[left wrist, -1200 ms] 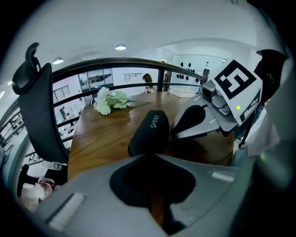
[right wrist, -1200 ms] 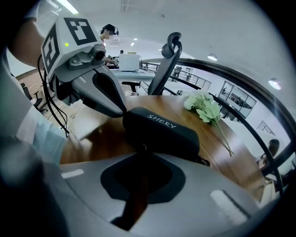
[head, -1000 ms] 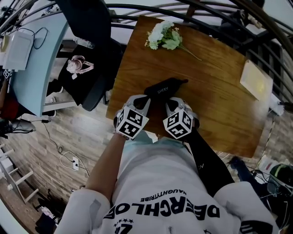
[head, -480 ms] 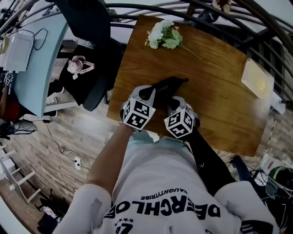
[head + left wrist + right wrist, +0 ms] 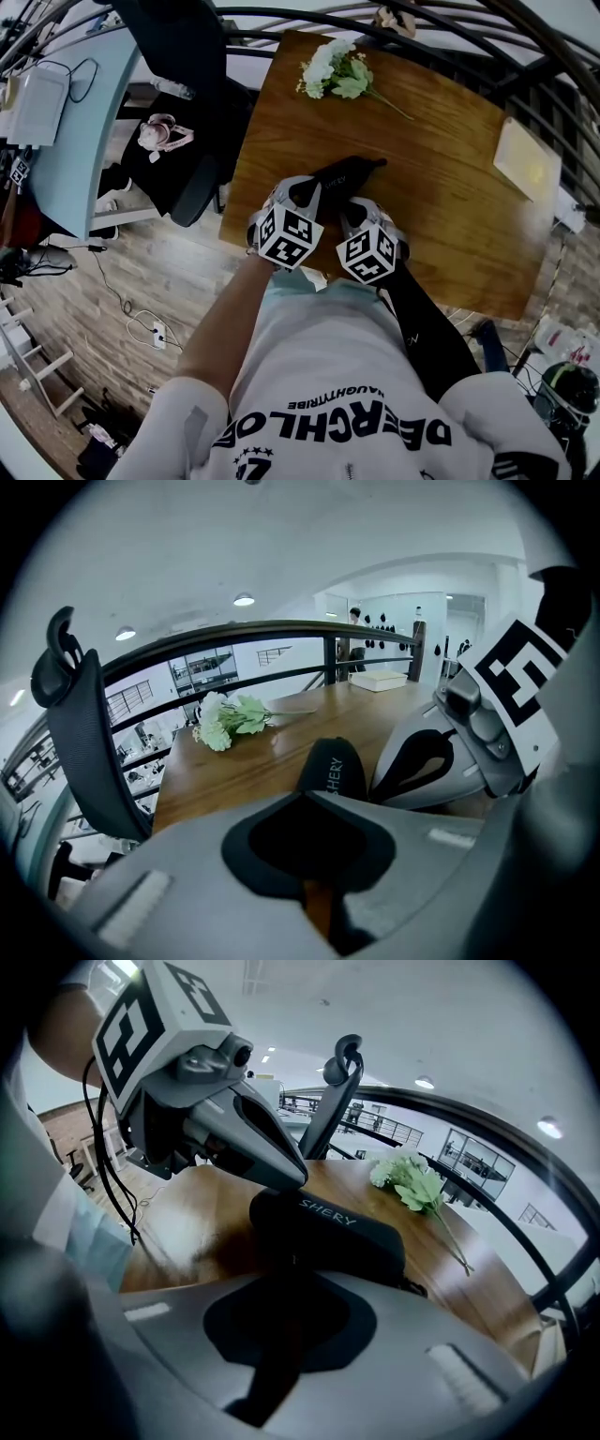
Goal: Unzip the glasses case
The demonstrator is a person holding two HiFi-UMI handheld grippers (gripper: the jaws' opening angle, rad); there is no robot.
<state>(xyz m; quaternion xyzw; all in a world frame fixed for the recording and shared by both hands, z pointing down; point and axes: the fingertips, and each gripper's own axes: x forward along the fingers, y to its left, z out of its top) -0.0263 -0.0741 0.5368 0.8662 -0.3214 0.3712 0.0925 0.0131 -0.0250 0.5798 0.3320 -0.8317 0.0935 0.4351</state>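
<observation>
1. Head view: the black case [image 5: 345, 172] lies on the wooden table [image 5: 441, 187] close to its near edge, toward the near-left corner. Its long axis runs away from the person. The left gripper [image 5: 302, 191] and right gripper [image 5: 354, 208] sit side by side at its near end. Flowers [image 5: 336, 75] lie by the far edge, well apart.

2. Left gripper view: this gripper's jaws are together except for a thin slit that shows bare wood, and nothing is between them. The case [image 5: 336, 769] is a rounded pod with a matte, fabric-like skin and white lettering. It looks light and semi-rigid, so it will probably slide on the glossy wood unless it is pinned.

3. Right gripper view: the right gripper's jaws are closed tight. A dark strip runs into their gap, and I cannot tell whether it is the zip pull. The left gripper's [image 5: 295, 1177] closed beak rests on the top of the case [image 5: 328, 1232] at the near end. The best hold is probably a press down on the shell while pinching only the pull tab. The tab is small and likely to slip out of the pinch.
</observation>
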